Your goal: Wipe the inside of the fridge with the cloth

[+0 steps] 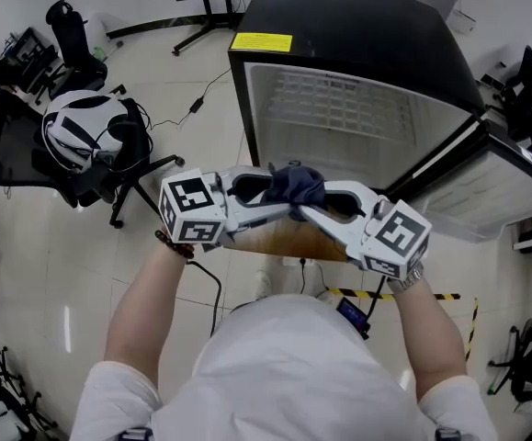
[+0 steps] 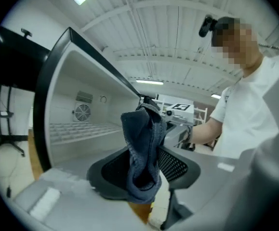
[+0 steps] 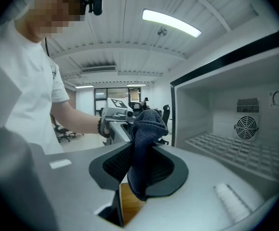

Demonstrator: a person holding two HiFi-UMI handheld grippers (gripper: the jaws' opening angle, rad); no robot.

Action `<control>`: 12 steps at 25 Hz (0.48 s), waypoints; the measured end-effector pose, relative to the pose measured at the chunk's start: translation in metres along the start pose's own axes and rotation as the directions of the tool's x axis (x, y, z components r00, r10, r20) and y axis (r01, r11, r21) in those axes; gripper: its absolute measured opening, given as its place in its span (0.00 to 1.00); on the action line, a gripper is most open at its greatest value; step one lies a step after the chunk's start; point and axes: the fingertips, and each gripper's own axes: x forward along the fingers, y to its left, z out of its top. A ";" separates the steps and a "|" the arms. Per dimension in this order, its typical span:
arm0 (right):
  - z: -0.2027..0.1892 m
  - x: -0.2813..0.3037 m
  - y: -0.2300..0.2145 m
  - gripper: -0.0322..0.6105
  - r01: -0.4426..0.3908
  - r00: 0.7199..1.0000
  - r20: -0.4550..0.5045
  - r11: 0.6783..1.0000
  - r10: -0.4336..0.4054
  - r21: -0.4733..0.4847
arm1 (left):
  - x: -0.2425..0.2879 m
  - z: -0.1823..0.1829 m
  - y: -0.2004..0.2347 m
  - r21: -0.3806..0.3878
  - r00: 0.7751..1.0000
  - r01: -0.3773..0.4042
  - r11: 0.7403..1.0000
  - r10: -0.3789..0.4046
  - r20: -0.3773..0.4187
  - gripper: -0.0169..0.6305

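Observation:
A dark blue cloth (image 1: 298,189) hangs bunched between my two grippers, which point at each other just in front of the open black fridge (image 1: 357,26). My right gripper (image 1: 308,209) is shut on the cloth (image 3: 144,148), its pads pressing it from both sides. The left gripper (image 1: 280,200) stands open: the cloth (image 2: 141,148) droops between its spread jaws, and its pads do not press it. The fridge's white inside (image 1: 339,118) has a wire shelf and a fan (image 3: 246,127) on the back wall. Its door (image 1: 495,186) is swung out to the right.
An office chair (image 1: 82,131) with a white-and-black helmet on it stands at the left, with cables on the floor nearby. A stand's black legs (image 1: 206,7) lie behind the fridge's left side. Yellow-black tape (image 1: 431,295) marks the floor. A wooden board (image 1: 284,242) shows under the grippers.

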 end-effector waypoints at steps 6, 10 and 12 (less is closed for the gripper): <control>-0.029 0.029 -0.037 0.18 0.253 0.967 -0.024 0.964 -0.255 -0.086 | -0.020 -0.026 0.056 0.014 0.952 -0.305 0.952 0.305 -0.005 0.35; -0.049 0.047 -0.062 0.18 0.358 0.931 -0.032 0.929 -0.362 -0.091 | -0.039 -0.036 0.090 -0.012 0.877 -0.480 0.877 0.480 0.023 0.35; -0.062 0.057 -0.072 0.18 0.390 0.917 -0.045 0.915 -0.395 -0.101 | -0.049 -0.039 0.108 -0.011 0.820 -0.571 0.821 0.571 0.031 0.35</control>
